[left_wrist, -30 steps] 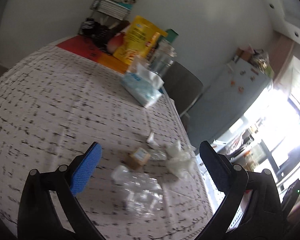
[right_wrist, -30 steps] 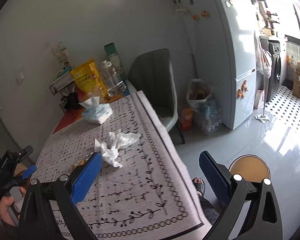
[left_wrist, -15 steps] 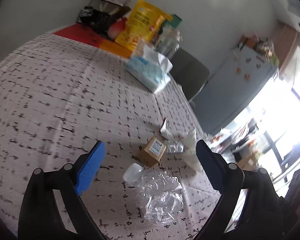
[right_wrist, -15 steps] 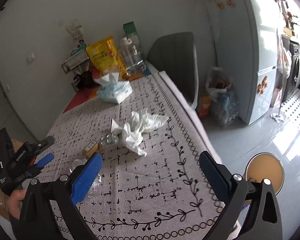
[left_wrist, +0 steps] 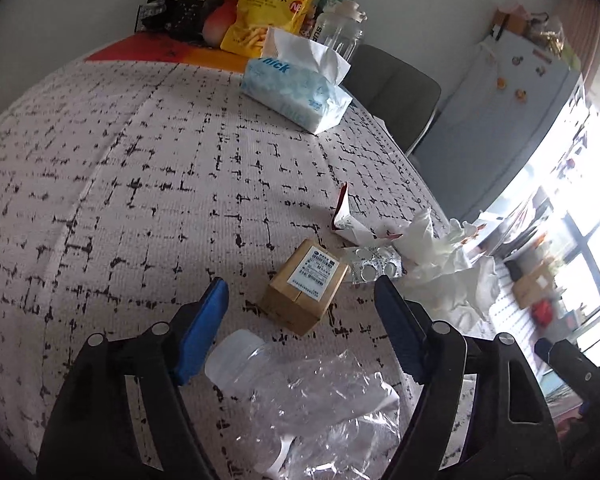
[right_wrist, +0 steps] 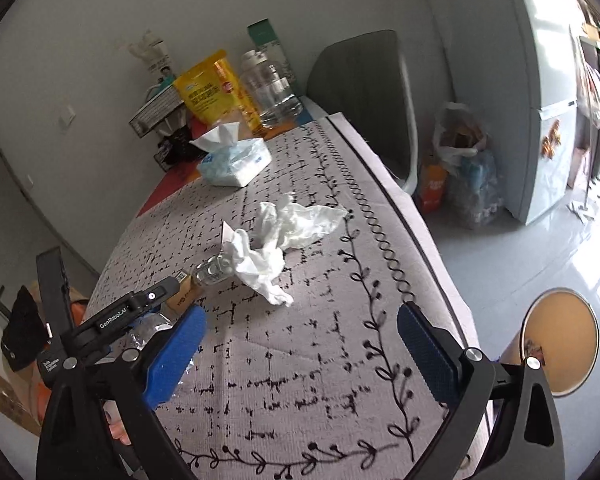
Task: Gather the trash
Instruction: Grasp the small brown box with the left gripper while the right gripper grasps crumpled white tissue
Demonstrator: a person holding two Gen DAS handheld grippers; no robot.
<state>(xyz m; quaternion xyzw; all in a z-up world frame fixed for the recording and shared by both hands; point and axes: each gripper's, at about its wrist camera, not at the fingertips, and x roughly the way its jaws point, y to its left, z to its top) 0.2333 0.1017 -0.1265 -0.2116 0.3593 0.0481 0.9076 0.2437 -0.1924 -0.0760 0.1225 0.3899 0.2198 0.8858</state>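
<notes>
Left tongs (left_wrist: 300,300), closing but empty, straddle a crushed clear bottle (left_wrist: 300,396) near the counter (left_wrist: 140,184) edge to grab it; right tongs (right_wrist: 300,332) hover wide.

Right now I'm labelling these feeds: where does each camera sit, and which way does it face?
Left wrist: on the left hand-held gripper, angled down at the crushed bottle and cardboard box; its closing jaws show, pressing on nothing.
Right wrist: on the right hand-held gripper, facing down the table; its open jaws show.
Shared: crumpled tissues, tissue pack.
</notes>
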